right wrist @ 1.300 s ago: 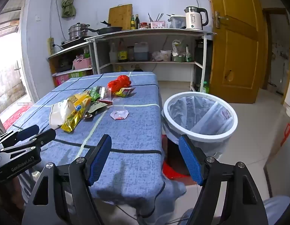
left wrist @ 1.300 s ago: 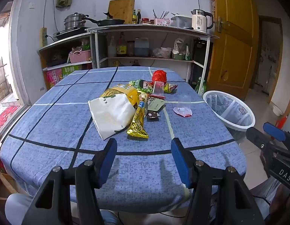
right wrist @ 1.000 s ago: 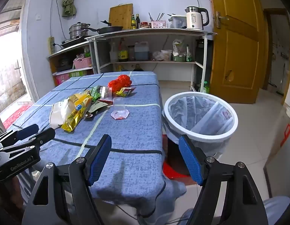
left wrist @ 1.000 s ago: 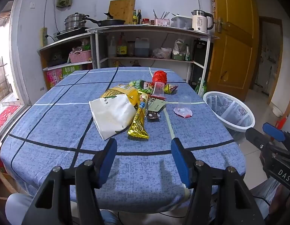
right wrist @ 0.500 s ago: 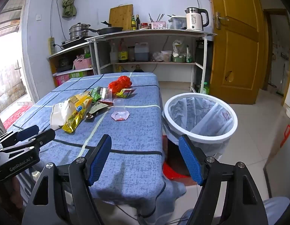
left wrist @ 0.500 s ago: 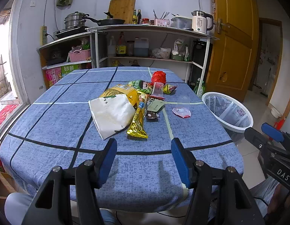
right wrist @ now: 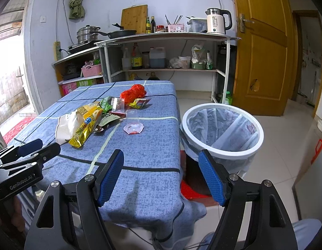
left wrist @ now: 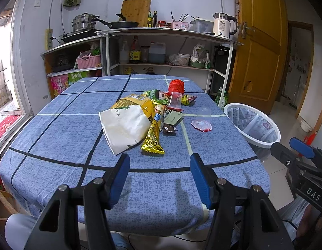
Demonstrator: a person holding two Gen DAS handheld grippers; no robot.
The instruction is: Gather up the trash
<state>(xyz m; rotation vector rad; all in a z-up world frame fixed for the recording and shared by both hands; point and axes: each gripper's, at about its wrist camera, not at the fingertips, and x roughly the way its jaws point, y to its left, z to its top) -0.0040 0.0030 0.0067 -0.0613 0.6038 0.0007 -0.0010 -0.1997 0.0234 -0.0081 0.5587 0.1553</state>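
Note:
Trash lies in a heap mid-table: a white paper bag [left wrist: 124, 126], a gold snack wrapper [left wrist: 153, 137], a yellow bag [left wrist: 131, 104], a red crumpled bag [left wrist: 176, 85] and a clear cup with a red lid [left wrist: 201, 120]. A white bin with a liner [left wrist: 251, 125] stands on the floor to the table's right. My left gripper [left wrist: 159, 168] hangs open over the near table edge, nothing between its fingers. Empty as well, my right gripper [right wrist: 161, 166] is open above the table's near right corner, beside the bin [right wrist: 221, 129].
The table wears a blue checked cloth [left wrist: 63, 129]. Behind it stand metal shelves [left wrist: 167, 48] with pots, bottles and a kettle. A yellow door [left wrist: 259, 48] is at the right. The person's knees show below both grippers.

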